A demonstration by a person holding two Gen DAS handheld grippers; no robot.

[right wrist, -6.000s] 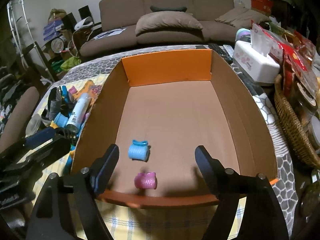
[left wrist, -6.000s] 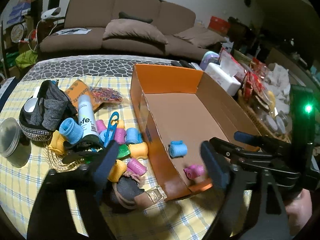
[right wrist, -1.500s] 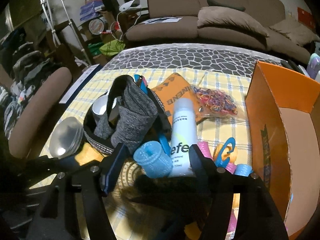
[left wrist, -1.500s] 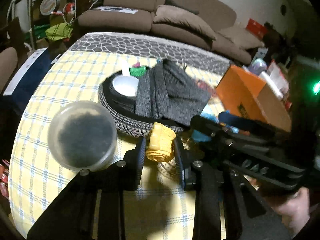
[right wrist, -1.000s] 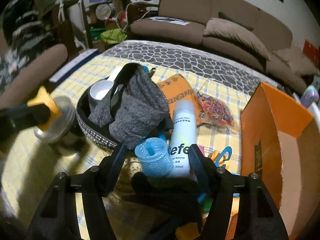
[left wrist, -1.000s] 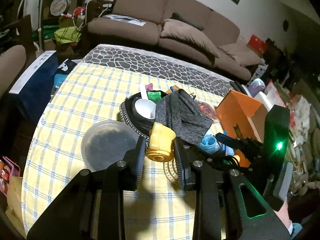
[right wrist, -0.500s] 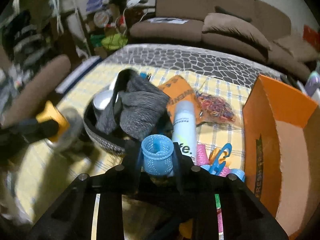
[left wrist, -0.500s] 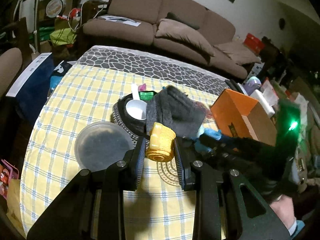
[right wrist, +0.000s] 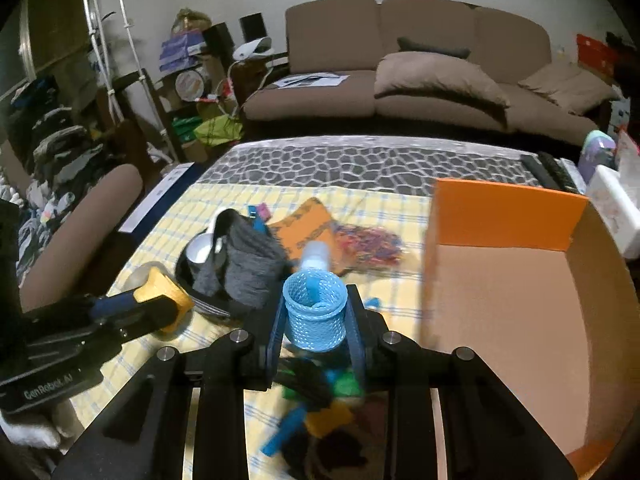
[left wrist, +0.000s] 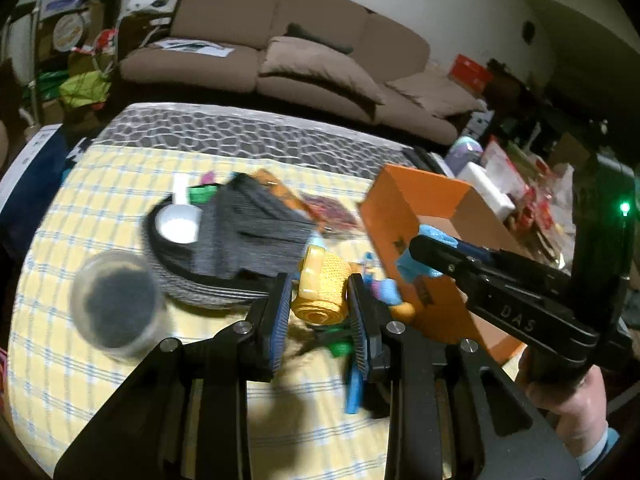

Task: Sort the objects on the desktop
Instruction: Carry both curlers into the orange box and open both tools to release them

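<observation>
Left gripper (left wrist: 318,300): fingers clamped on yellow roller (left wrist: 322,290), same grip as a second ago; roller held clear above the counter (left wrist: 80,360).
Right gripper (right wrist: 314,316): was wide open around blue roller (right wrist: 315,312) a second ago, now fingers pinched on its mesh sides; roller upright, open end up, lifted off the pile.
Change: both grippers loaded now; views swung from the basket side toward the box.
Orange box (right wrist: 520,300): open top, on the right half of the counter; right gripper just beside its near left wall, not over it yet. In the left wrist view, blue roller sits level with the box's left rim.
Box contents: floor seen here looks bare; near corner hidden, so the earlier blue and pink rollers can't be confirmed.
Remaining pile (right wrist: 316,400): blurred green, orange, blue and dark bits under the right gripper; spray bottle (right wrist: 316,258) lying behind the blue roller.
Not sorted yet: dark basket (right wrist: 224,264) with grey cloth, clear lid (left wrist: 114,304), orange pouch (right wrist: 306,226), rubber bands (right wrist: 370,246).
Step, as judged: carry phase, two rollers en route to box.
Meaning: grab stage done for this pair; drop-off next, pile still sizeable.
Risk: mesh roller soft, may squash or slip if the squeeze eases.
</observation>
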